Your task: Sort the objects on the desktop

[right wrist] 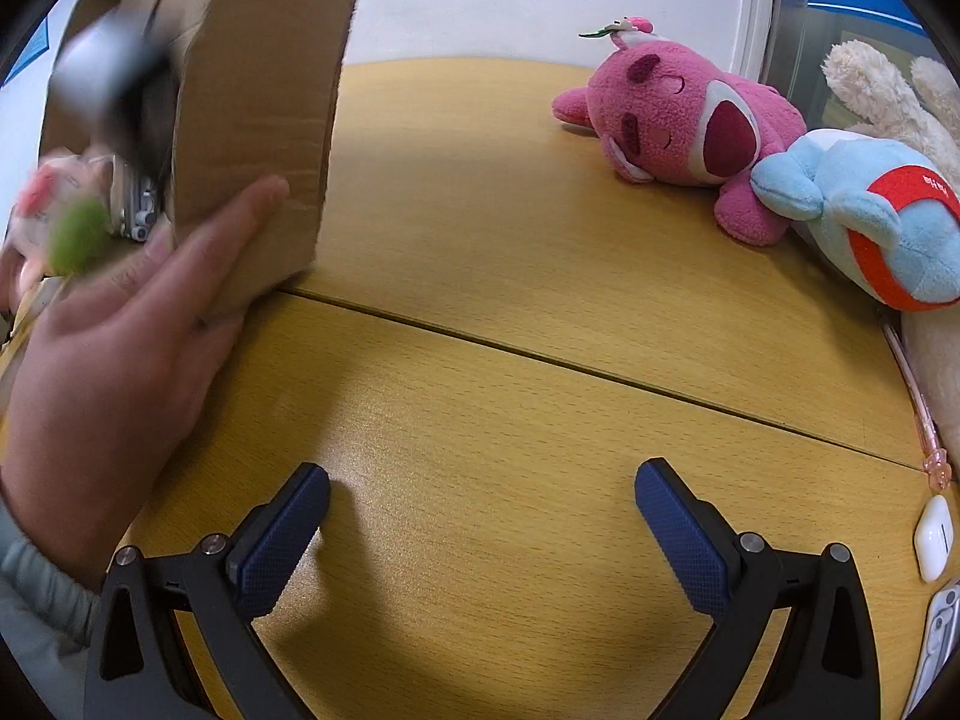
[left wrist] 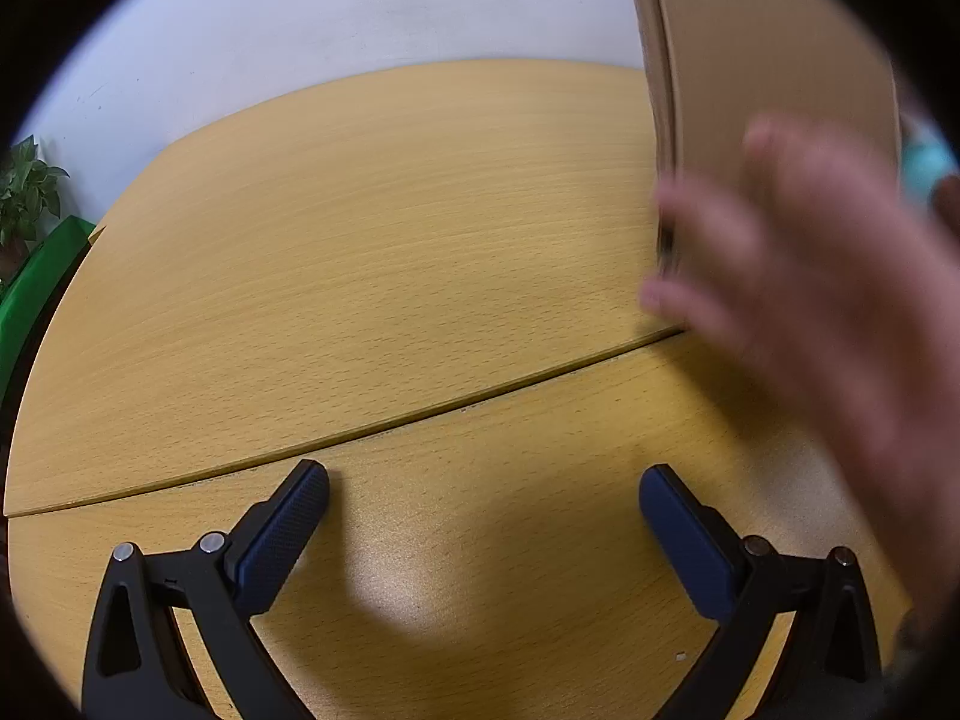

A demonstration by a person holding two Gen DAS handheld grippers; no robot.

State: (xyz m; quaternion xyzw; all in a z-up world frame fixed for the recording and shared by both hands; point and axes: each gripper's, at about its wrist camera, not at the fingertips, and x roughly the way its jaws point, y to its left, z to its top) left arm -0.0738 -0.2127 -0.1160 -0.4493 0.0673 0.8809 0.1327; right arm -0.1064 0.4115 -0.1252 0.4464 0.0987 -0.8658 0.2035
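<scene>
My left gripper (left wrist: 483, 501) is open and empty, low over the wooden desk (left wrist: 360, 240). A cardboard box (left wrist: 768, 60) stands at its right, with a blurred bare hand (left wrist: 828, 300) against it. My right gripper (right wrist: 480, 501) is open and empty over the desk (right wrist: 480, 360). In the right wrist view the cardboard box (right wrist: 258, 120) is at the far left, tilted, with the hand (right wrist: 132, 324) on its side and blurred small items (right wrist: 72, 222) at its opening. A pink plush (right wrist: 678, 126), a blue plush (right wrist: 870, 210) and a cream plush (right wrist: 876, 90) lie at the right.
A white earbud case (right wrist: 933, 540), a pink pen (right wrist: 918, 414) and a white device (right wrist: 942, 630) lie at the desk's right edge. A white wall (left wrist: 300, 30) is behind the desk. A plant (left wrist: 27, 192) and a green object (left wrist: 36, 288) are at the left.
</scene>
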